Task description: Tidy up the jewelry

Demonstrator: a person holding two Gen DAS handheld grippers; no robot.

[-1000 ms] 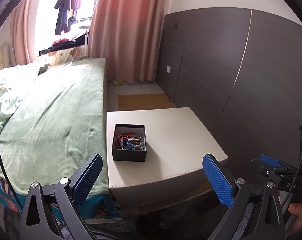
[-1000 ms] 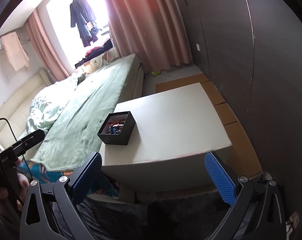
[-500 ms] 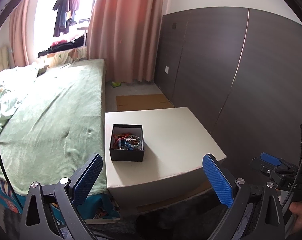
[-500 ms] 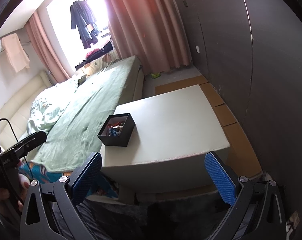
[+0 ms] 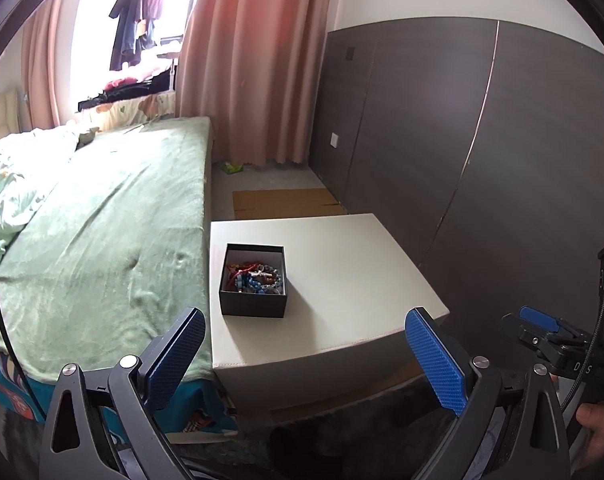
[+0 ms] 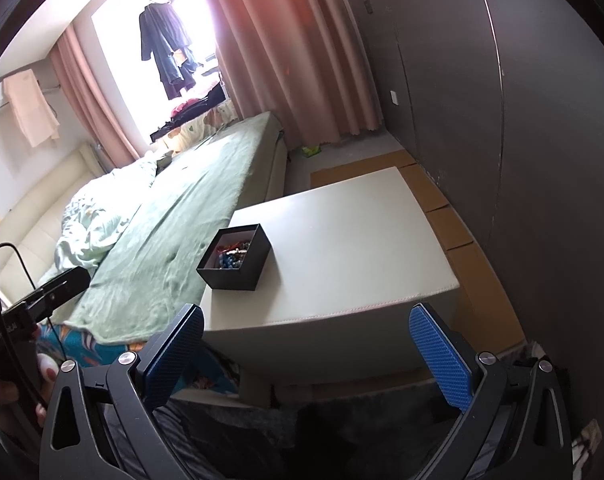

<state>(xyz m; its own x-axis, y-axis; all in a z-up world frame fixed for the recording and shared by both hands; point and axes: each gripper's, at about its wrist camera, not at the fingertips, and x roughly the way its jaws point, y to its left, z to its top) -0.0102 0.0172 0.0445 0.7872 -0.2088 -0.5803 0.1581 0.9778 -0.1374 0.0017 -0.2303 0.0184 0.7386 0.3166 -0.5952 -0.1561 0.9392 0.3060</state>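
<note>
Black box (image 5: 254,280) sits on the white worktop (image 5: 341,264), near its bed-side edge, lid off or absent. Beaded jewelry (image 5: 256,276) lies heaped and tangled inside; no pieces visible on the worktop outside it. Left hand-held gripper (image 5: 305,354): released, jaws spread wide, empty, held back short of the worktop. Right hand-held gripper (image 6: 305,354): likewise released, empty, well apart from the box. Progress, as judged: ambiguous. Everything gathered in the box fits either collection finished or sorting yet to come. No lid or dividers in view.
</note>
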